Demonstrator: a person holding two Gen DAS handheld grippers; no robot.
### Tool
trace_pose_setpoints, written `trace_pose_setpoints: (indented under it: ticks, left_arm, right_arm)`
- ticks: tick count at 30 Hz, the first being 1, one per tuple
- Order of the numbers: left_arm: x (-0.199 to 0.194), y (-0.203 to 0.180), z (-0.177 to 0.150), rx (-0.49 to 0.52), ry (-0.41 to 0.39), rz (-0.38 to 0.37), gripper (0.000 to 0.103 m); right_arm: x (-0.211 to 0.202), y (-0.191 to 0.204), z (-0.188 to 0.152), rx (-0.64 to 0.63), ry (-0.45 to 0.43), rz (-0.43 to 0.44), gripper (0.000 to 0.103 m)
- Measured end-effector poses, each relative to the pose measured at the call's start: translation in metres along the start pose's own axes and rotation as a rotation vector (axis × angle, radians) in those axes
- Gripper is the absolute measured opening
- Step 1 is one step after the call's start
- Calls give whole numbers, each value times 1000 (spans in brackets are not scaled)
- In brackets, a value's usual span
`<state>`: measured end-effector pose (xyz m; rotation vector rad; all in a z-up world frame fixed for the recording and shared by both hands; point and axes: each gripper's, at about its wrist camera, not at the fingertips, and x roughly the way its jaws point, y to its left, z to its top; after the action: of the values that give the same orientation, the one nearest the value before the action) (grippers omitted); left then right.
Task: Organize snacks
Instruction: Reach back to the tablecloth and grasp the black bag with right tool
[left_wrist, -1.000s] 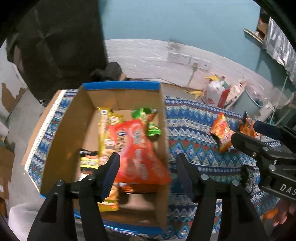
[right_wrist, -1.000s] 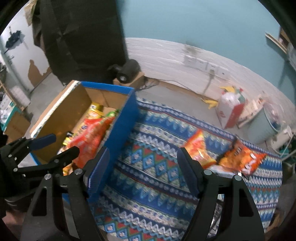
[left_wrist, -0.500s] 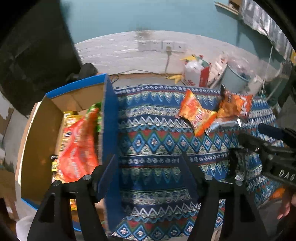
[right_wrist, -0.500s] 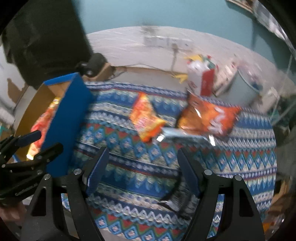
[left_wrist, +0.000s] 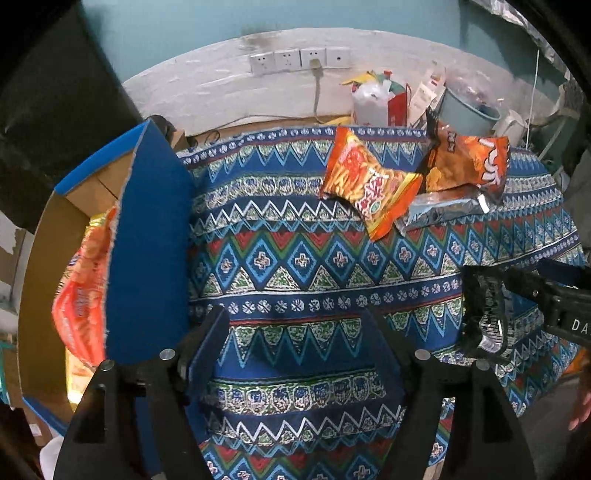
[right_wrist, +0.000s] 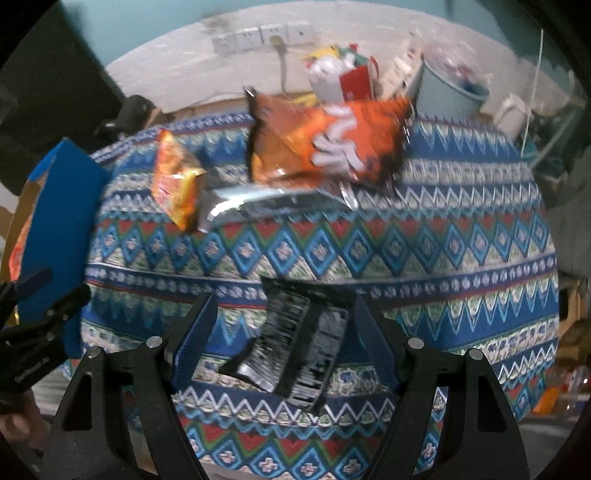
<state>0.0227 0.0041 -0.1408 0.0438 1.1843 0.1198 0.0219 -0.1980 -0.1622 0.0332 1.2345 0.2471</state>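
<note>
My left gripper (left_wrist: 293, 325) hangs over the patterned cloth (left_wrist: 295, 258); its jaws are opening with nothing between them. To its left stands the blue-sided cardboard box (left_wrist: 147, 240) with a red snack bag (left_wrist: 81, 295) inside. Far on the cloth lie an orange snack pack (left_wrist: 365, 184), a dark orange chip bag (left_wrist: 469, 166) and a silver packet (left_wrist: 443, 210). My right gripper (right_wrist: 286, 314) is open, its fingers on either side of a black packet (right_wrist: 295, 339) that lies flat on the cloth, pads apart from it. The same black packet (left_wrist: 484, 317) shows at the right of the left wrist view.
Behind the table are wall sockets (left_wrist: 295, 59), a white bag and red carton (left_wrist: 380, 103), a pale blue bucket (left_wrist: 469, 110) and a white kettle (right_wrist: 513, 110). A dark cloth (left_wrist: 55, 110) hangs at the back left. The table's front edge is near both grippers.
Both views have swung right, from the box to the open cloth, and dropped lower. The left jaws have widened. The black packet now lies between the right gripper's fingers.
</note>
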Motion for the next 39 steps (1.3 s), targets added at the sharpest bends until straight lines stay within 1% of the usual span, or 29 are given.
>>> trace_pose_setpoints:
  ticks: [10,13,19,21,23,25,27,29,35,39]
  left_arm:
    - [30,-5,-7,-1,62,4,76]
    - [36,-4,-8,-11,80,-1,76]
    - [46,-6,-4,-26,107,-14,76]
    - [48,-6,0,-33,109,-20,76]
    - [52,-5,7,-38,108,-27,76]
    - [54,-5,14,-44,106,-30,76]
    - [55,-4,23,-65,100,-38,76]
    - [57,-4,33,-83,96,-49,76]
    - [62,-7,62,-130,80,-73,78]
    - [61,-12,78,-156,63,-81,79]
  right_arm:
    - [41,-26,-11,99,112,18,76]
    - [51,-28,-14,121,131,33,76]
    - [68,-21,-21,97,168,11,77]
    - [68,-14,-22,66,155,-10,76]
    - [68,-9,-22,34,150,-19,66]
    - [68,-2,-23,-6,140,-27,58]
    - [64,4,-23,-56,109,-46,58]
    - [61,12,-18,-79,70,-62,58]
    - [45,7,9,-77,-36,-63,58]
    - [36,0,25,-78,-99,-88,58]
